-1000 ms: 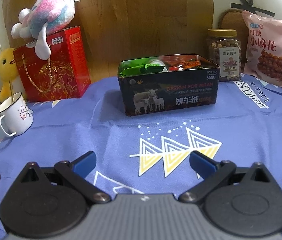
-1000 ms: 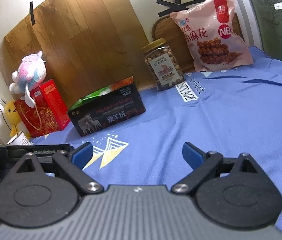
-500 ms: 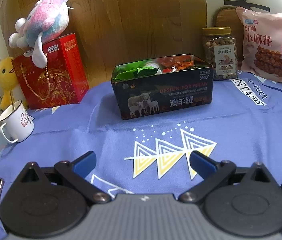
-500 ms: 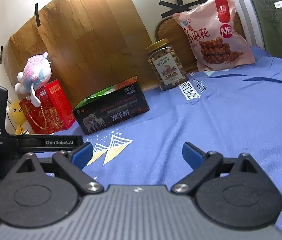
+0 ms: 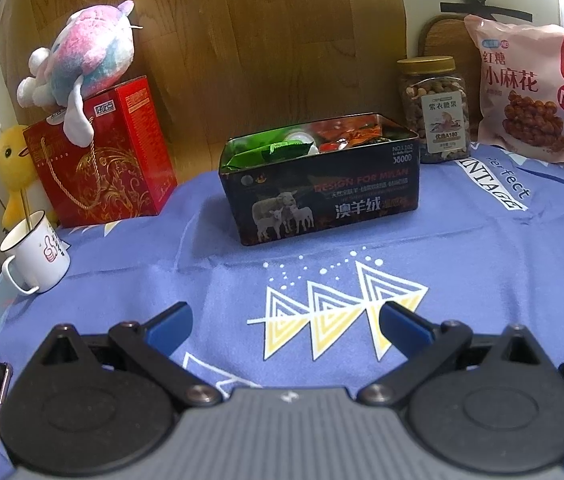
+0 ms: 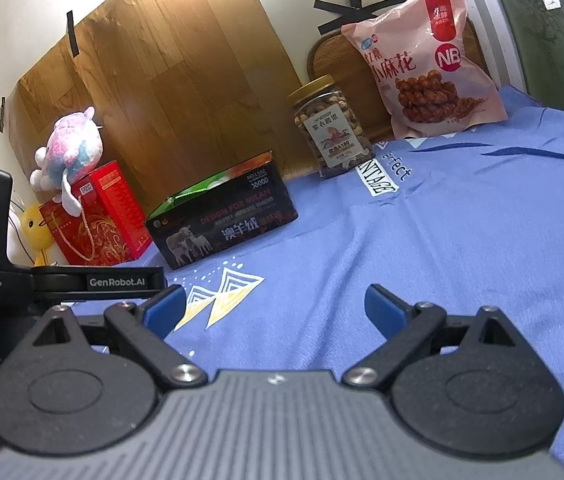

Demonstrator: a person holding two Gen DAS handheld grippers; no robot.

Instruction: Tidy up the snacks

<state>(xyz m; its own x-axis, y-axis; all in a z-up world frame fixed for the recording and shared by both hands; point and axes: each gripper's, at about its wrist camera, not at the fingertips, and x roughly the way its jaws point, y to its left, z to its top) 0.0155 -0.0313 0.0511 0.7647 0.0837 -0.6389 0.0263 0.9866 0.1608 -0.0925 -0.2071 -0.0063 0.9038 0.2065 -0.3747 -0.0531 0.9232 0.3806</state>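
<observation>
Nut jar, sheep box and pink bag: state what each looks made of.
Nut jar: clear plastic by the look, since the nuts show through; gold lid, likely plastic.
Sheep box: probably printed tin, with a thin glossy rim.
Pink bag: plastic film with a matte sheen, crinkled at its sealed edges.

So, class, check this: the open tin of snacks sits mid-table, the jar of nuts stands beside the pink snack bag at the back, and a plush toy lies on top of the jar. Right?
One slip. The plush toy lies on the red gift box, not on the jar of nuts, as the left wrist view shows. The open tin and the pink snack bag are as stated.
</observation>
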